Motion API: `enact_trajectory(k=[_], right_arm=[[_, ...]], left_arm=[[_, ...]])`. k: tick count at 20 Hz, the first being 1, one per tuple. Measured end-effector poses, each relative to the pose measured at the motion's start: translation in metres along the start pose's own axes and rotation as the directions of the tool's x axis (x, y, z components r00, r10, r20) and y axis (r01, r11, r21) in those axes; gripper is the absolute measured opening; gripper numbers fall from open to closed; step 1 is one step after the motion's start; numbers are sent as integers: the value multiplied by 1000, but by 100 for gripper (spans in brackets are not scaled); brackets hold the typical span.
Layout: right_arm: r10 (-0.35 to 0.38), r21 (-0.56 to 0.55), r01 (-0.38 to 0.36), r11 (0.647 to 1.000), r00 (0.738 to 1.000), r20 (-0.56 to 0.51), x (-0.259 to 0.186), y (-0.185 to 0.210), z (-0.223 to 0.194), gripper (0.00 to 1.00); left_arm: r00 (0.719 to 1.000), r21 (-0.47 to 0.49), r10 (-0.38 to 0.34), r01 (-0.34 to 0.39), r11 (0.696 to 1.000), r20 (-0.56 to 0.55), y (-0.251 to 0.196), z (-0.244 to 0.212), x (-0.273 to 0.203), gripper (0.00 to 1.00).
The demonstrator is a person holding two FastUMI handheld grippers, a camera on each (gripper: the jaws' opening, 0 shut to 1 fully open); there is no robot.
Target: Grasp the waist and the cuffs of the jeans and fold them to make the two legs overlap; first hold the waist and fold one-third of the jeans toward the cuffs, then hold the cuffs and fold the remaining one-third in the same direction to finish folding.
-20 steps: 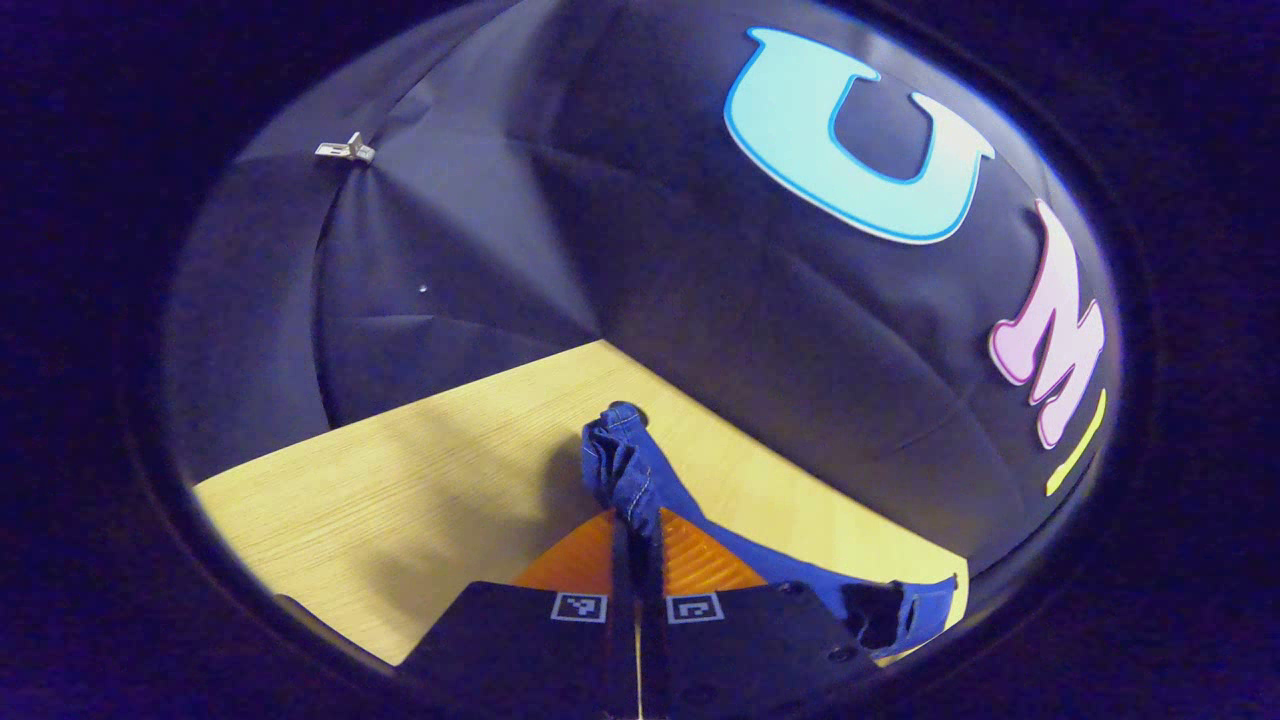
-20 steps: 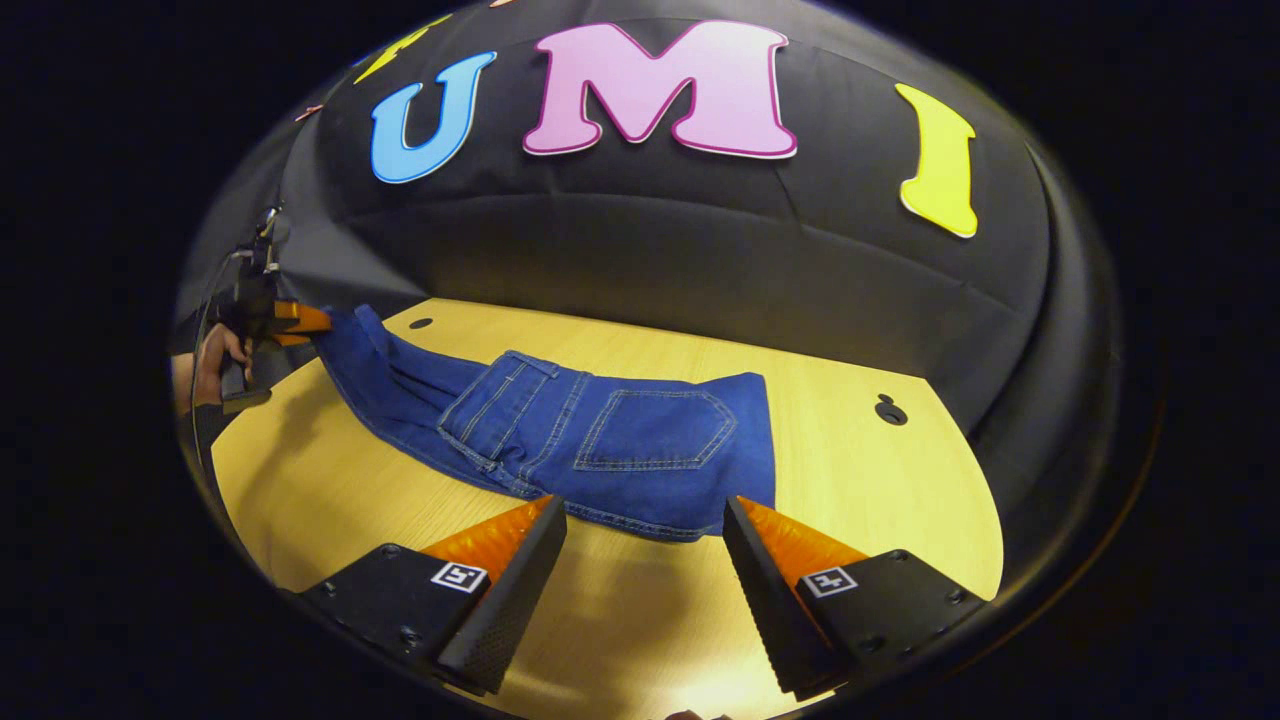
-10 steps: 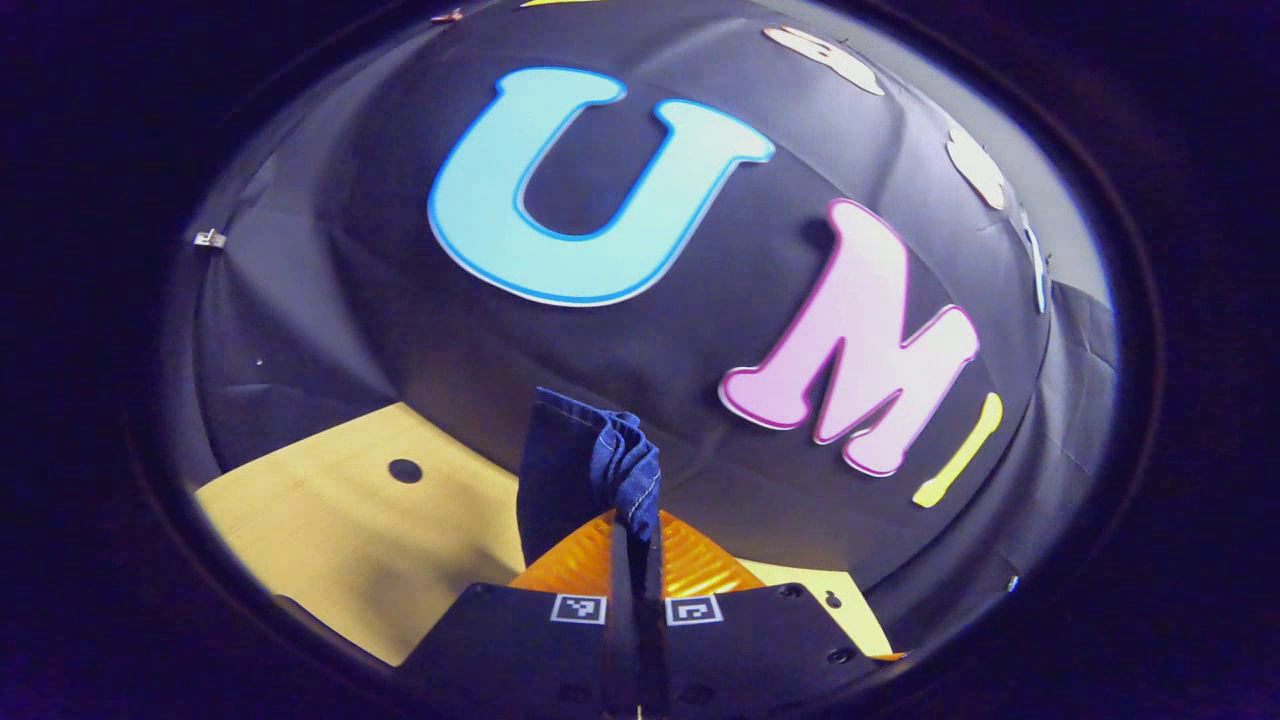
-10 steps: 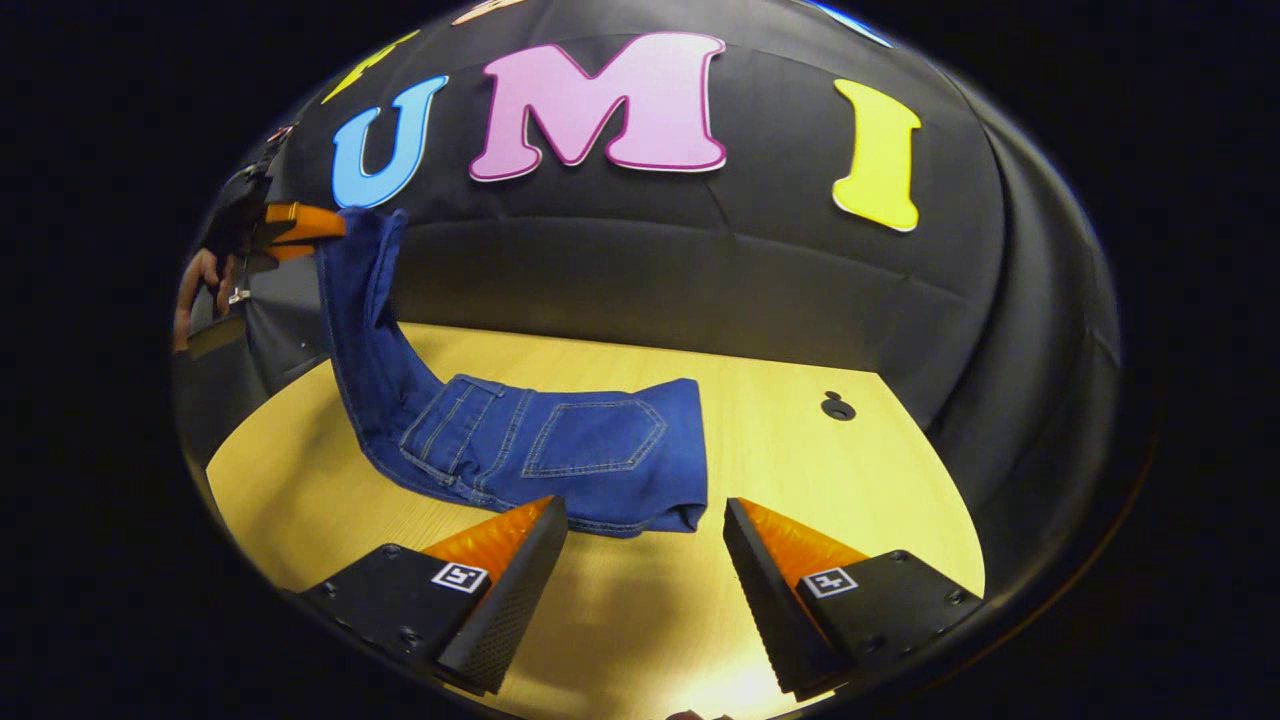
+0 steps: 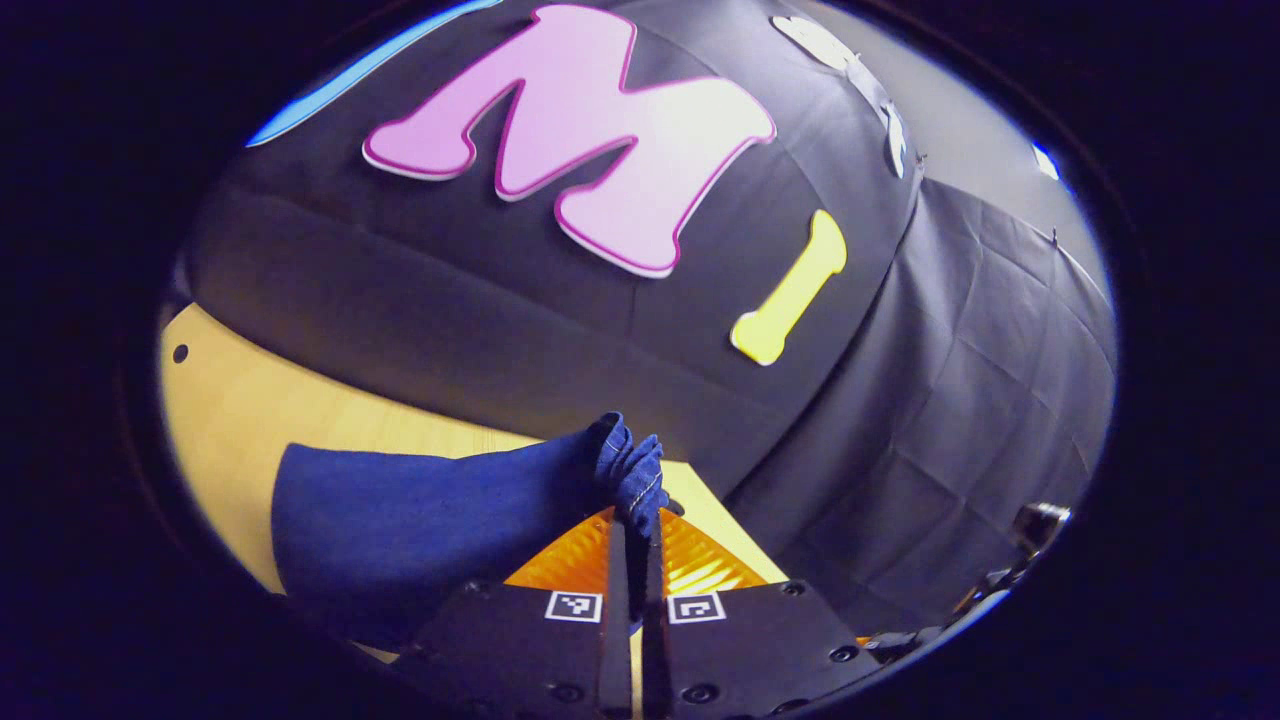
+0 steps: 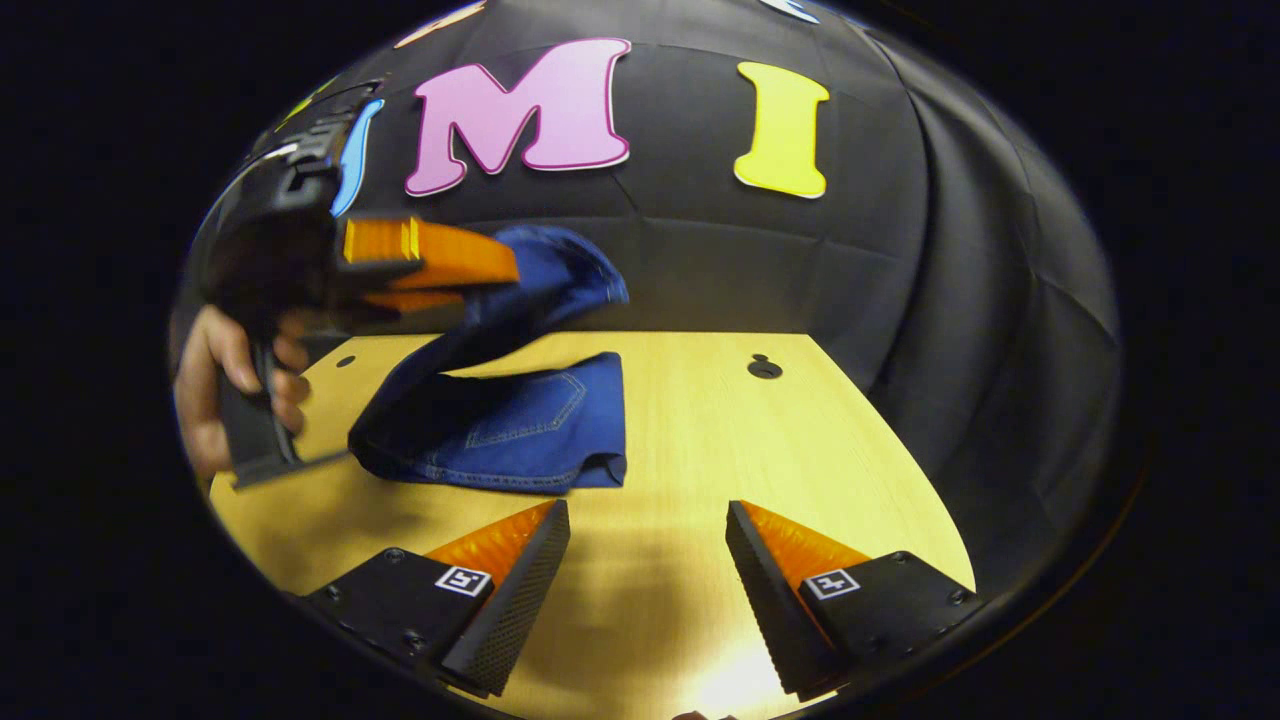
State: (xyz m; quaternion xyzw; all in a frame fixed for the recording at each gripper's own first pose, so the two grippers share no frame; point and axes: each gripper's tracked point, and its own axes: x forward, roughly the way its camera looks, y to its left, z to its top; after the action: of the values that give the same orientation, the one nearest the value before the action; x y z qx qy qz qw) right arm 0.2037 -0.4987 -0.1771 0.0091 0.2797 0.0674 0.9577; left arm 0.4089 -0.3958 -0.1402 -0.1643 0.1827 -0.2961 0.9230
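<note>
Jeans [image 6: 520, 425] lie partly folded on our tabletop [image 6: 720, 440]; our left gripper [image 5: 632, 530] lifts the cuffs [image 5: 628, 465], jaws clamped; right gripper [image 6: 648, 540] hovers near the folded edge, jaws wide.

Blue jeans [image 6: 520, 430] on a yellow wood-grain table [image 6: 700, 440].

Bkgd: booth wall [image 6: 700, 270] = black cloth, creased, seams visible; wraps round back and right side. A 2nd cloth panel [image 5: 980, 400] in left gripper view hangs w/ grid-like fold lines. Surface [image 6: 720, 440] = light wood-grain top, yellowish, w/ small dark round holes [image 6: 764, 368] nr back edge; another hole [image 5: 180, 353] at far left. Bright glare on surface nr bottom, right gripper view.
</note>
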Motion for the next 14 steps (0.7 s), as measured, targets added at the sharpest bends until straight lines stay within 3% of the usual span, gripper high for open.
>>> enact_trajectory(k=[2,3,6,10,14], right_arm=[[-16,17,17,1000,1000,-6,-6,-7,-5,97],[-20,24,20,999,1000,-4,-11,-9,-6,97],[-18,40,17,999,1000,19,-25,-5,2,96],[1,45,-5,999,997,76,-56,13,26,96],[33,31,-39,999,987,160,-104,40,65,96]], left_arm=[[993,-10,37,-38,999,-115,-1,-14,-1,20],[990,-28,45,-49,998,-136,-4,-14,0,19],[995,-17,58,-60,998,-77,-16,18,-33,98],[988,76,145,-148,986,47,-10,57,-110,97],[948,178,234,-274,945,216,-12,111,-208,97]])
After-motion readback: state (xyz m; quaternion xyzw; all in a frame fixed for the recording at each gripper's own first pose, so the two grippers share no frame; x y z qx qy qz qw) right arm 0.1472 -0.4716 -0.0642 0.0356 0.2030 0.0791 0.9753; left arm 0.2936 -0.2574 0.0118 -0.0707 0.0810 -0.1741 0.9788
